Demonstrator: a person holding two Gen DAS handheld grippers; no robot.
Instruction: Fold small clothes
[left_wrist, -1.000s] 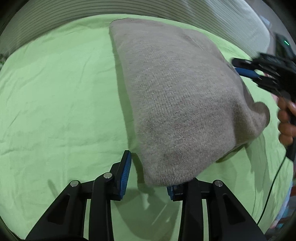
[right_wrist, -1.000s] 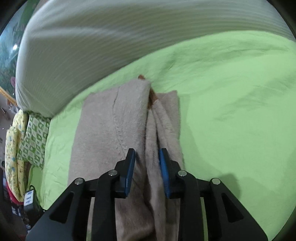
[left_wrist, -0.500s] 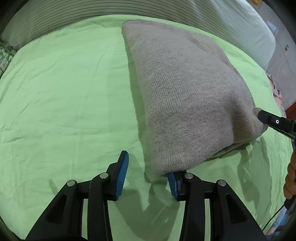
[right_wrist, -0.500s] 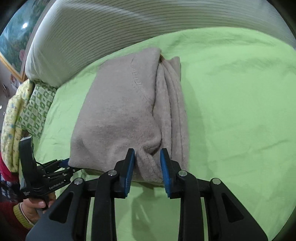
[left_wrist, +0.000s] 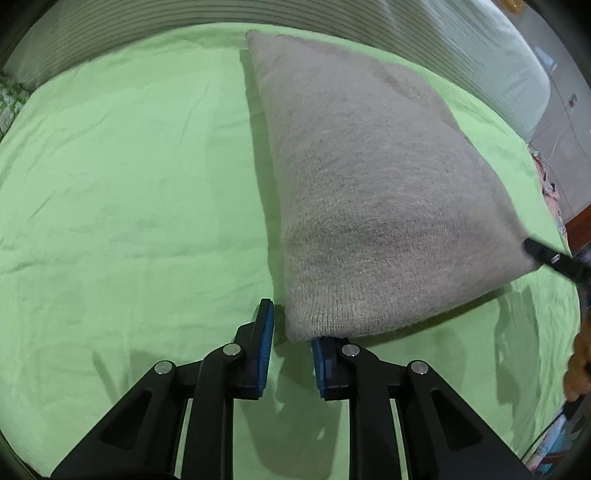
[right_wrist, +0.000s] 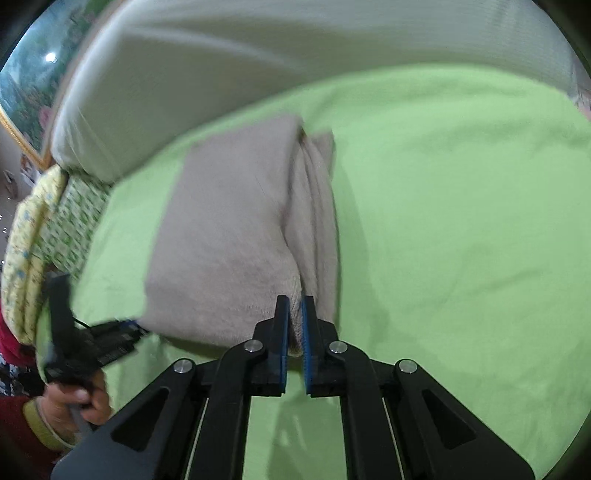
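A beige knitted garment (left_wrist: 376, 192) lies folded on the green bedsheet (left_wrist: 129, 192). My left gripper (left_wrist: 291, 332) is open at the garment's near corner; the fabric's edge lies over its right finger. In the right wrist view the same garment (right_wrist: 236, 236) shows its layered folded edge on the right. My right gripper (right_wrist: 294, 317) is shut on that near edge, with a fold of knit pinched between the blue pads. The left gripper also shows in the right wrist view (right_wrist: 110, 336), at the garment's left corner. The right gripper's tip shows in the left wrist view (left_wrist: 546, 256).
A striped white pillow or bolster (right_wrist: 258, 74) runs along the back of the bed. A yellow-green patterned cloth (right_wrist: 48, 229) lies at the left. A framed picture (right_wrist: 26, 92) hangs beyond it. The green sheet (right_wrist: 461, 221) stretches to the right of the garment.
My left gripper's jaws have narrowed but stay open at the garment's corner. My right gripper has closed onto the garment's near edge. The right view has shifted and is blurred.
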